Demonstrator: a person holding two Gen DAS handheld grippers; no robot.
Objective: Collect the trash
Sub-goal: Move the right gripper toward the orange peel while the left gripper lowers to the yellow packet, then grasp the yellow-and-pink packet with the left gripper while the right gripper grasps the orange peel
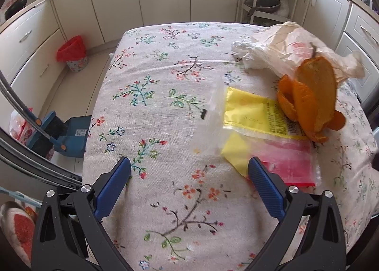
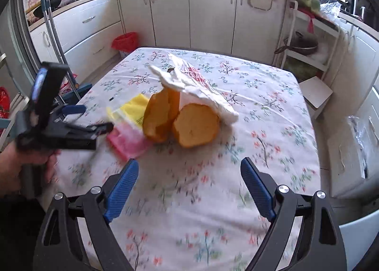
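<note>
Holding both tools wide open and empty, I see the orange peel (image 2: 182,120) standing tall on the worktop (image 2: 260,114), beside the wrapper (image 1: 258,129) lying flat, long side toward my left tool (image 1: 189,171); right tool (image 2: 189,176) hovers.

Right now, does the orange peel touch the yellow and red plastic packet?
Touching. In the left wrist view the orange peel lies on the far corner of the plastic packet, covering its printed edge.

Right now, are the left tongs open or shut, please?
Open: the left tongs show a wide gap between their blue fingers, holding nothing.
</note>
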